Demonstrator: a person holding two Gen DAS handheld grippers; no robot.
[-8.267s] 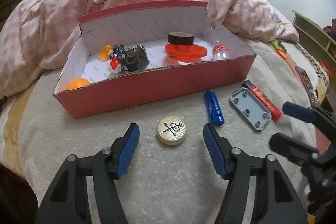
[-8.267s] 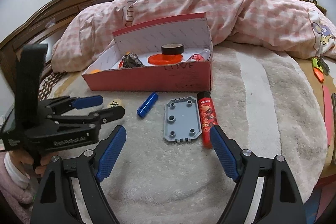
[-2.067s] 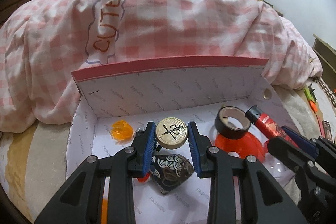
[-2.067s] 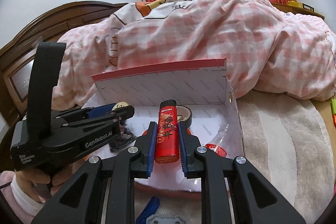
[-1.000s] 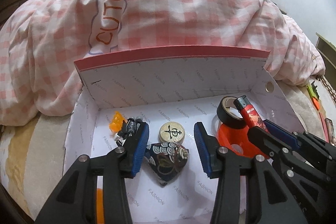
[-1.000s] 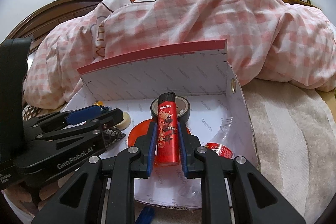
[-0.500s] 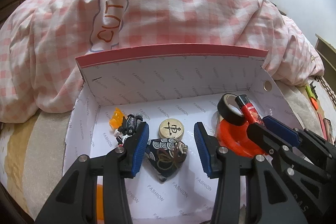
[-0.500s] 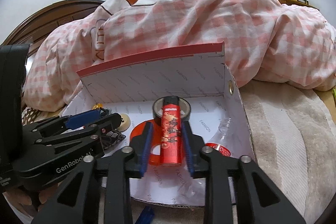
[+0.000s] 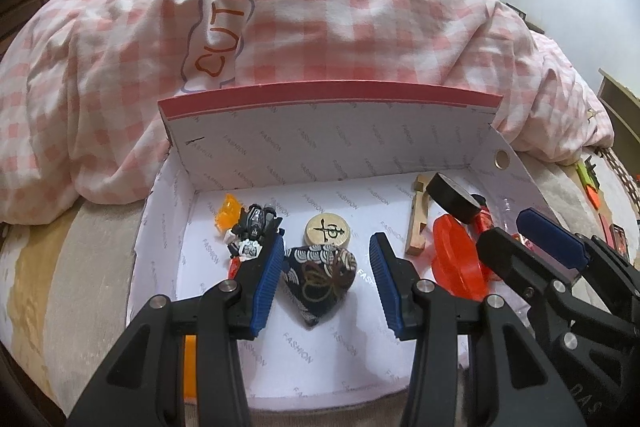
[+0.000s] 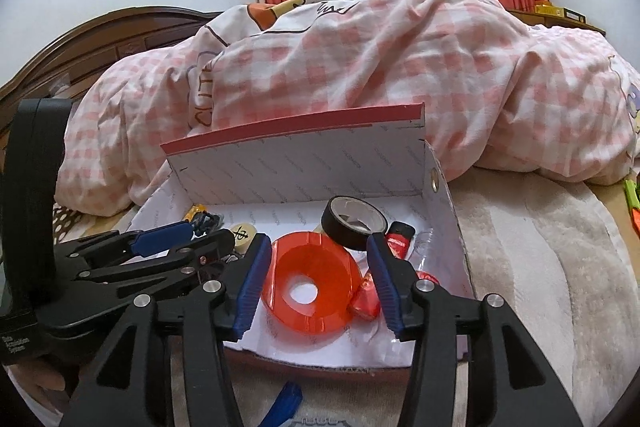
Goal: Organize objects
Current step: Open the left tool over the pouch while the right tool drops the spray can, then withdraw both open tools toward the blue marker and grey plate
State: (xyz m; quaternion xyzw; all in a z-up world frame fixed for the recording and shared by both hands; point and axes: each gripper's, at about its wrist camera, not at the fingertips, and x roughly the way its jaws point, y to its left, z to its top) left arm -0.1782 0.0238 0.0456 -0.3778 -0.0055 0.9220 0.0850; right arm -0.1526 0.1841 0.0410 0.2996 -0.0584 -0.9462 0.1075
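Observation:
An open red box (image 9: 328,98) with a white inside stands on the bed. My left gripper (image 9: 328,263) hangs open over its floor, holding nothing. A dark patterned pouch (image 9: 320,277) lies between its fingers, and the round wooden chess piece (image 9: 326,230) lies just beyond. My right gripper (image 10: 316,255) is over the box's right half, jaws opening, above an orange disc (image 10: 308,285). The red lighter (image 10: 398,239) lies free in the box just right of its right finger, beside a black tape roll (image 10: 352,221). No pad touches the lighter.
In the box there are also a small black toy (image 9: 256,227), an orange piece (image 9: 228,215), a wooden block (image 9: 418,223) and a clear bottle (image 10: 424,243). A pink checked quilt (image 10: 380,67) is piled behind. A blue cylinder (image 10: 286,403) lies on the blanket before the box.
The right gripper has opened and let go of the lighter, which now lies in the box by the tape roll. The left gripper has drawn back a little from the chess piece.

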